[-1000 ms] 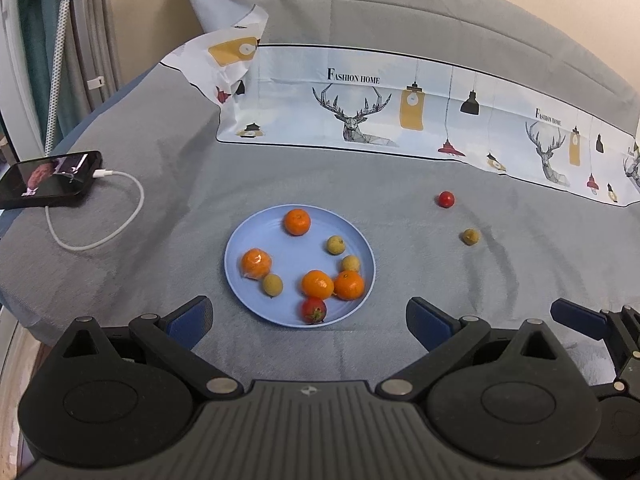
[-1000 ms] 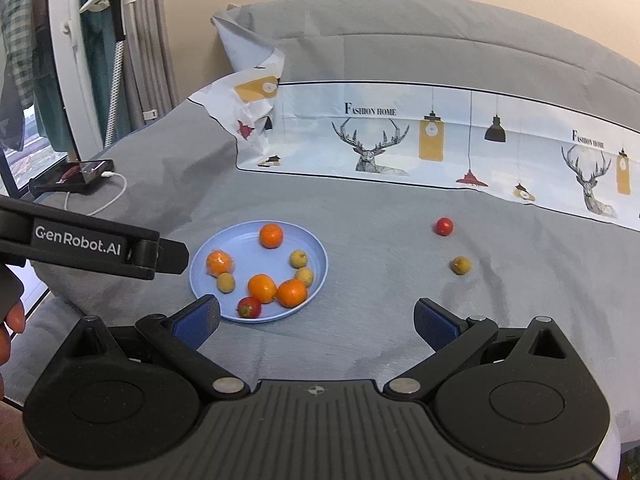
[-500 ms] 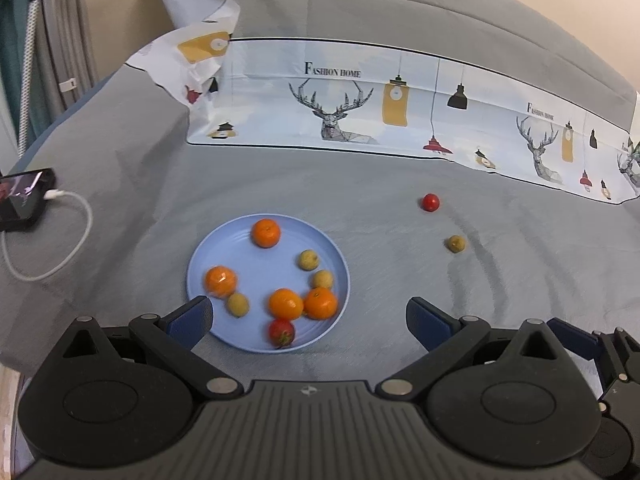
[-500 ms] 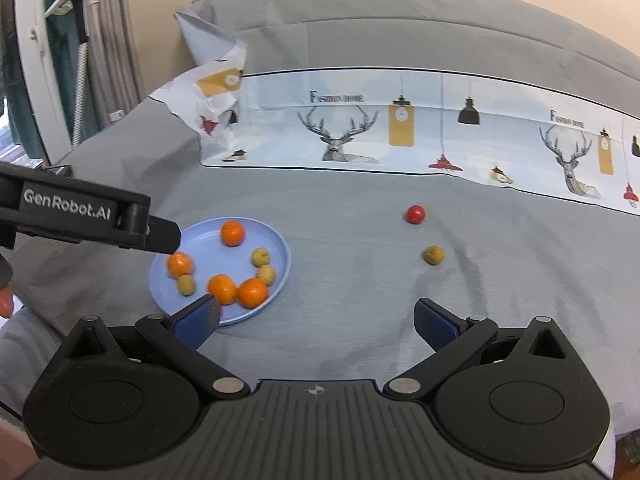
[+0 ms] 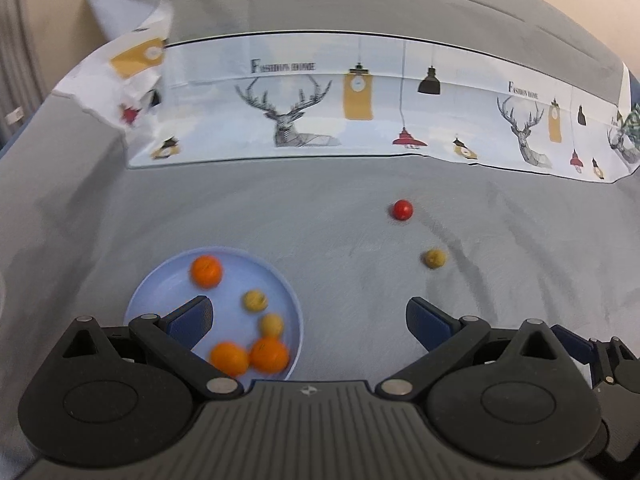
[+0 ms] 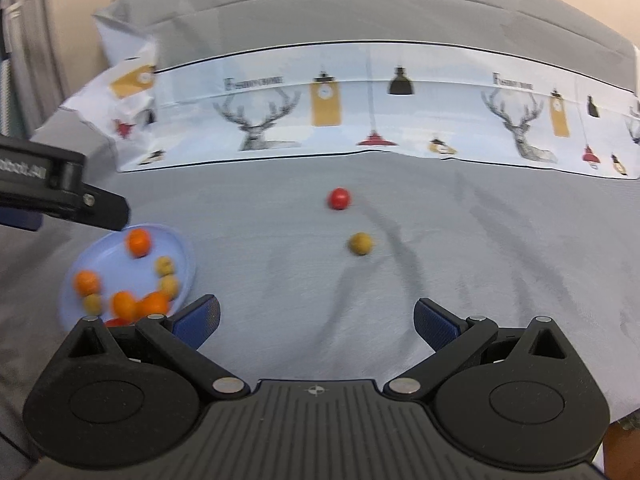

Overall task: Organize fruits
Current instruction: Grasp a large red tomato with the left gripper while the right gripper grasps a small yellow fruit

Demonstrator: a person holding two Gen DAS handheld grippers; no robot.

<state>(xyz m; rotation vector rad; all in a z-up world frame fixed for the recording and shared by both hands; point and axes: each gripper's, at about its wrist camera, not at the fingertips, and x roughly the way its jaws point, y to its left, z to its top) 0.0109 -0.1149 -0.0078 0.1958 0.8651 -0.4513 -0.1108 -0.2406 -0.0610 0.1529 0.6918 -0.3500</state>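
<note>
A light blue plate (image 5: 160, 280) (image 6: 182, 248) on the grey cloth holds several small oranges and yellowish fruits. A red tomato (image 5: 401, 209) (image 6: 339, 199) and a yellow-brown fruit (image 5: 434, 258) (image 6: 360, 243) lie loose on the cloth, right of the plate. My left gripper (image 5: 308, 318) is open and empty, its left finger over the plate's near part. My right gripper (image 6: 316, 320) is open and empty, short of the two loose fruits. The left gripper's body (image 6: 60, 184) shows at the left edge of the right wrist view, above the plate.
A printed cloth strip (image 5: 360, 112) with deer and lamps runs across the back, crumpled at its left end. A grey padded backrest (image 6: 360, 12) rises behind it. Bare grey cloth lies between the plate and the loose fruits.
Both grippers moved forward and to the right; the plate slid left and down in both views, and the loose tomato and yellow fruit came closer. The phone left the left view.
</note>
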